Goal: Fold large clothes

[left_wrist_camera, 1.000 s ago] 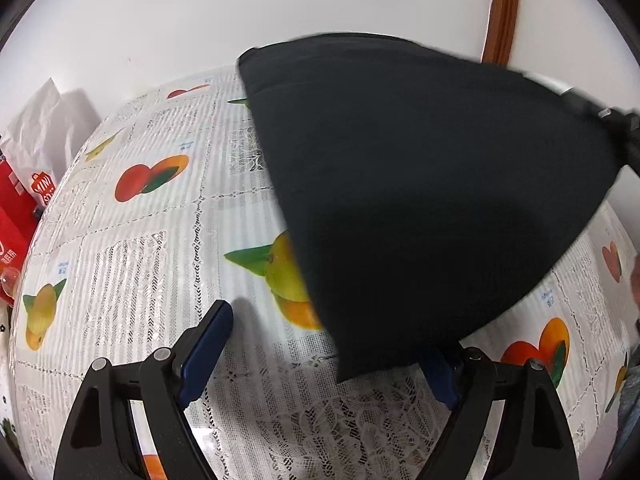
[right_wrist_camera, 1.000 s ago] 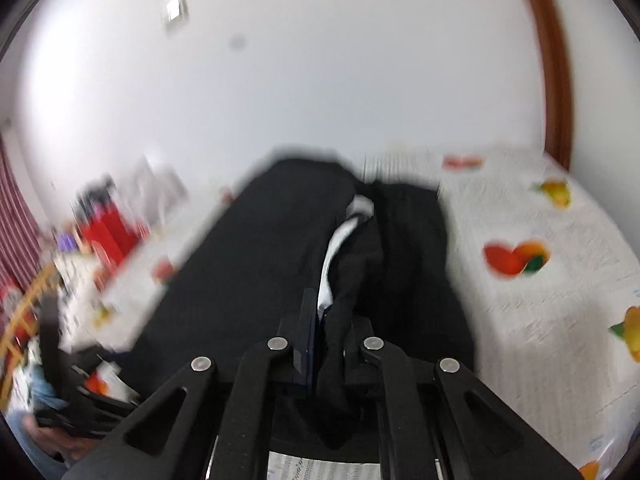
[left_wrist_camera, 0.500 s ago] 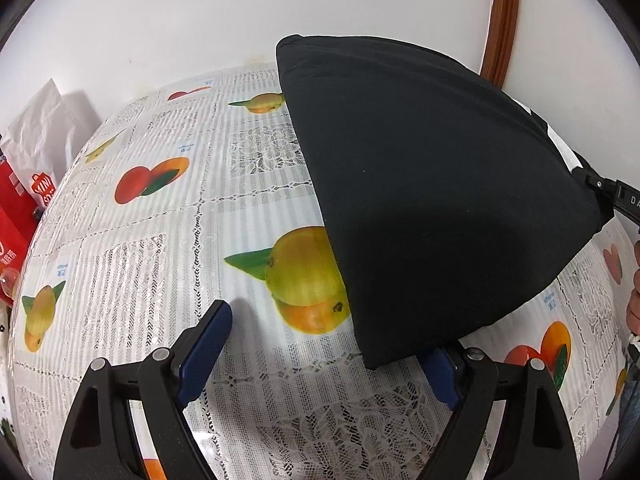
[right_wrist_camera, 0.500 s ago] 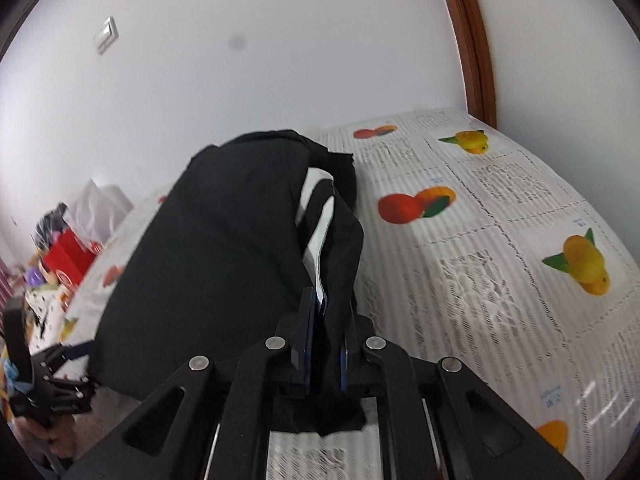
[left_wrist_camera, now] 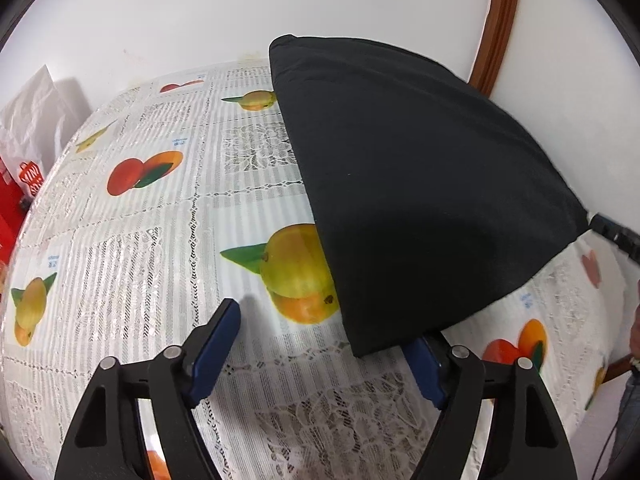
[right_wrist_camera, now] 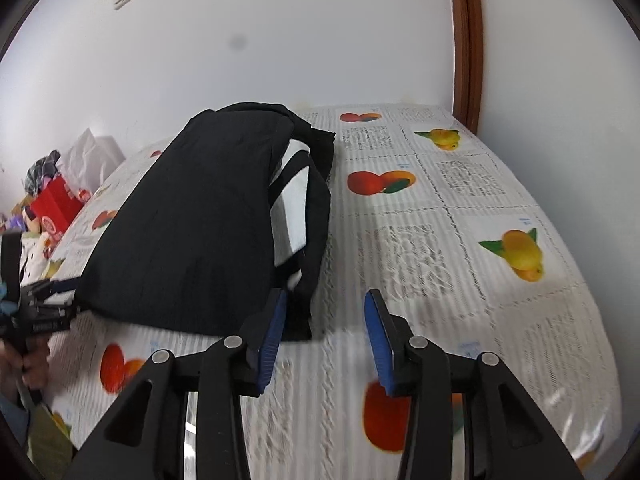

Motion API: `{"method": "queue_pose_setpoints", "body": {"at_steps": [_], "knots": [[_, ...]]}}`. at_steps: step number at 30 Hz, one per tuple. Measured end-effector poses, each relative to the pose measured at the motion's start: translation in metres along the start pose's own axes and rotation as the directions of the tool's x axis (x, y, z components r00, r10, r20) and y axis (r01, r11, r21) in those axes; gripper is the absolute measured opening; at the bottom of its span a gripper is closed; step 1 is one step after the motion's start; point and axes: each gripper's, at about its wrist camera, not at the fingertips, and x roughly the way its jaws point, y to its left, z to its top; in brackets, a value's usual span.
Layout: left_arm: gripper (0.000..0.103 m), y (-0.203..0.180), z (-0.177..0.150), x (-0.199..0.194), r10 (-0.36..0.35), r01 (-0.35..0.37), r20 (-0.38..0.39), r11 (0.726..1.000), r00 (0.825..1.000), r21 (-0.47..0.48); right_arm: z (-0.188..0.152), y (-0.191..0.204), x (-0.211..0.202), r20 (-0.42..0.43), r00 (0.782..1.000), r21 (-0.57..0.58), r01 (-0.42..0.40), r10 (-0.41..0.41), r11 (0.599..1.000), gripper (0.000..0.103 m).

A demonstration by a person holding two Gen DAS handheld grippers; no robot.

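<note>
Right gripper (right_wrist_camera: 324, 332) low over fruit-print tablecloth (right_wrist_camera: 460, 240), jaws opening, blue pads apart, nothing between them; near corner of black garment (right_wrist_camera: 200, 224) just beside left pad. Left gripper (left_wrist_camera: 324, 350) wide but closing, bare tablecloth between pads, garment's near corner draped over right fingertip (left_wrist_camera: 420, 356); contact there cannot be told. Garment folded, lying mid-table, white stripes showing along right edge. Red bag (right_wrist_camera: 56, 208) far left by wall.

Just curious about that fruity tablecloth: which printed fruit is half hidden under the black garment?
The big yellow-green fruit with an orange one below it, beside the black garment; the other prints lie uncovered.
</note>
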Motion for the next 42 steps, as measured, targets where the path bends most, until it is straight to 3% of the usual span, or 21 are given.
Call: {"method": "queue_pose_setpoints", "body": {"at_steps": [4,7,12,13,16,20,26,31,34,38,42], "knots": [[0.064,-0.003,-0.003,-0.007,-0.033,0.033,0.011,0.999,0.999,0.002,-0.010,0.007,0.007,-0.046,0.999,-0.041,-0.007,0.005,0.999,0.042],[0.050,-0.007,-0.005,-0.010,-0.063,0.063,0.020,0.998,0.998,0.005,-0.016,0.016,0.021,-0.072,0.997,-0.058,-0.012,0.008,0.998,0.042],[0.031,-0.016,-0.004,-0.010,-0.085,0.084,0.027,0.996,0.996,0.031,-0.014,0.017,0.044,-0.082,0.997,-0.007,-0.017,0.016,1.000,0.041],[0.025,-0.016,-0.003,-0.008,-0.089,0.088,0.024,0.996,0.996,0.034,-0.011,0.016,0.048,-0.080,0.996,0.021,-0.038,0.040,0.999,0.038],[0.021,-0.016,0.001,-0.006,-0.085,0.084,0.023,0.996,0.996,0.036,-0.004,0.018,0.056,-0.068,0.995,0.054,-0.066,0.069,0.996,0.019],[0.020,-0.009,0.007,-0.003,-0.078,0.077,0.022,0.997,0.997,0.024,0.007,0.029,0.064,-0.067,0.996,0.023,-0.052,0.053,0.998,0.010],[0.021,0.008,0.020,0.003,-0.072,0.072,-0.003,0.997,0.997,-0.027,0.028,0.040,0.087,-0.069,0.996,0.003,-0.062,0.062,0.998,0.011],[0.024,0.014,0.027,0.007,-0.098,0.097,-0.031,0.994,0.995,-0.044,0.035,0.034,0.081,-0.090,0.996,0.001,-0.017,0.017,1.000,0.022],[0.033,0.016,0.026,0.008,-0.099,0.098,-0.040,0.995,0.994,-0.035,0.032,0.028,0.059,-0.091,0.996,-0.041,0.015,-0.019,0.999,0.046],[0.049,0.017,0.024,0.008,-0.108,0.107,-0.022,0.994,0.994,-0.037,0.040,0.026,0.021,-0.026,1.000,-0.088,0.000,-0.002,0.996,0.050],[0.052,0.016,0.026,0.011,-0.101,0.101,-0.018,0.994,0.995,-0.033,0.064,0.046,0.016,0.029,0.999,-0.127,-0.028,0.032,0.991,0.050]]}}
